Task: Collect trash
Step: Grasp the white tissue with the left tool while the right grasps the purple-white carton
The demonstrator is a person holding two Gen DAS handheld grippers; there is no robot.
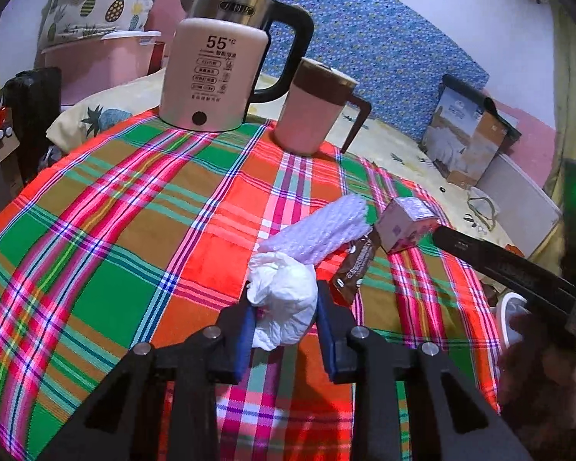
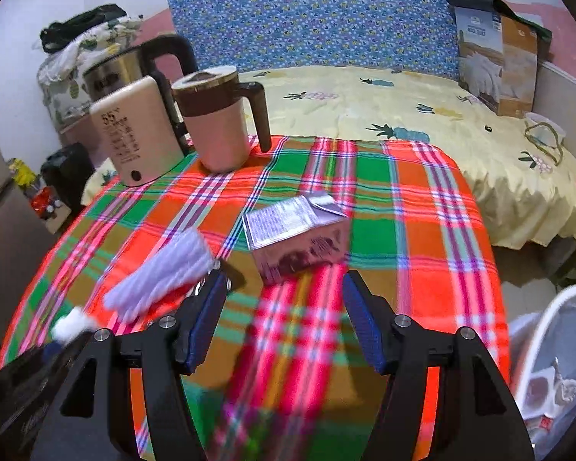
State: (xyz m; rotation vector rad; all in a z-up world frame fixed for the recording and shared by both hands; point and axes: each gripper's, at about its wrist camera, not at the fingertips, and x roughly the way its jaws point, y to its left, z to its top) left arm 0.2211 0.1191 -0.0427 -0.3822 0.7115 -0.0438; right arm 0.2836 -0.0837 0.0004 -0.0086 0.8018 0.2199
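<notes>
My left gripper (image 1: 284, 307) is shut on a crumpled white tissue (image 1: 282, 299) just above the plaid tablecloth (image 1: 134, 230). Beyond it lie a white foam sleeve (image 1: 318, 226), a brown snack wrapper (image 1: 355, 265) and a small pink carton (image 1: 403, 223). My right gripper (image 2: 284, 315) is open and empty, its jaws wide, just short of the carton (image 2: 295, 230), which lies on its side. The foam sleeve (image 2: 161, 272) lies left of it, with the tissue (image 2: 71, 324) at the far left. The right gripper's arm (image 1: 518, 272) shows at the right in the left wrist view.
A white kettle (image 1: 215, 73) and a pink mug with a brown handle (image 1: 311, 111) stand at the table's far edge. A white bin with a liner (image 2: 556, 365) sits low at the right, off the table. A bed with a yellow pineapple sheet (image 2: 403, 103) lies behind.
</notes>
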